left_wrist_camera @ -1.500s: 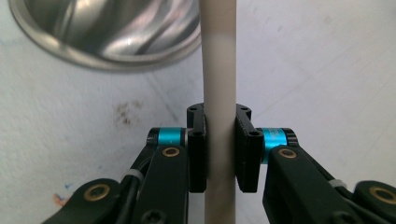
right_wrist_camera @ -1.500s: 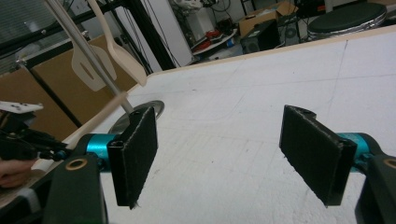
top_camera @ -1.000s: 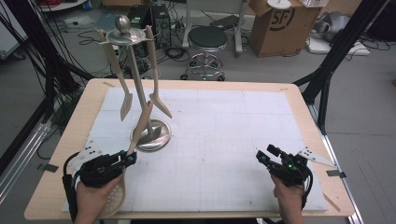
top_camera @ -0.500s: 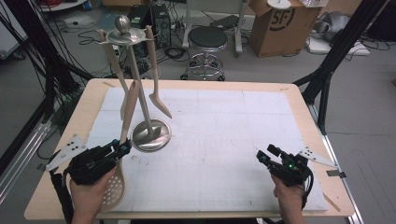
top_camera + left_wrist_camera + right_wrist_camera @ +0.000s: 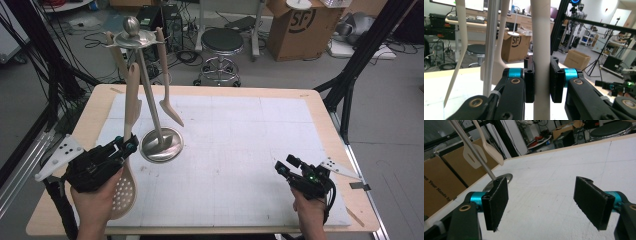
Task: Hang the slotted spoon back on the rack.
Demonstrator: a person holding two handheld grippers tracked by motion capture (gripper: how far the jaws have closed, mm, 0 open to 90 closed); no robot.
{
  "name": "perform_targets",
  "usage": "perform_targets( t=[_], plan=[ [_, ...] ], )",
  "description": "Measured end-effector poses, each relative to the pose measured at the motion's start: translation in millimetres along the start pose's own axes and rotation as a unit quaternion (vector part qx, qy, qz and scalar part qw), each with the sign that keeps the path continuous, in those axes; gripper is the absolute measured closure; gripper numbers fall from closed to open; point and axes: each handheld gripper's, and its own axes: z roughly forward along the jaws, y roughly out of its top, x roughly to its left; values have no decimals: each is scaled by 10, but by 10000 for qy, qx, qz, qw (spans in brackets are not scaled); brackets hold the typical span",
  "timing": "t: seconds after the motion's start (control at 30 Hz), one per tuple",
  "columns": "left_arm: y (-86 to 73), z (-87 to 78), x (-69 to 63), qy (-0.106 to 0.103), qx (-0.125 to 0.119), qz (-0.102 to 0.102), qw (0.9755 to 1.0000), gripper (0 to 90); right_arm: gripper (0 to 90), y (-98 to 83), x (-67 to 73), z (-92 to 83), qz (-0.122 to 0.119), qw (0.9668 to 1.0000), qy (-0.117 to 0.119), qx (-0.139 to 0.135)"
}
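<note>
Two flat black pads of the left tongs [image 5: 541, 80] clamp the smooth beige handle of a slotted spoon [image 5: 131, 107], upright beside the steel rack [image 5: 150, 100]; right tongs [image 5: 546, 202] gape apart above the white bench [image 5: 240, 130].

Your skimmer [image 5: 125, 165] is cream plastic with a round perforated head and a long straight handle. It stands nearly upright, head down at the worktop's near left, handle rising beside the rack [image 5: 150, 100], clamped mid-handle.
</note>
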Motion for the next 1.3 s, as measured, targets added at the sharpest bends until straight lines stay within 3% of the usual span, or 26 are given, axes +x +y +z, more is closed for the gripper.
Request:
perform_targets(
  t=[0.5,1.3],
  plan=[
    [99,-32,76,-17,-89,-22,10000,781,271,-1,5,-1,9,10000,-9,6],
    [292,-165,379,-53,-162,-153,9997,780,271,-9,5,9,9,10000,-38,19]
  ],
)
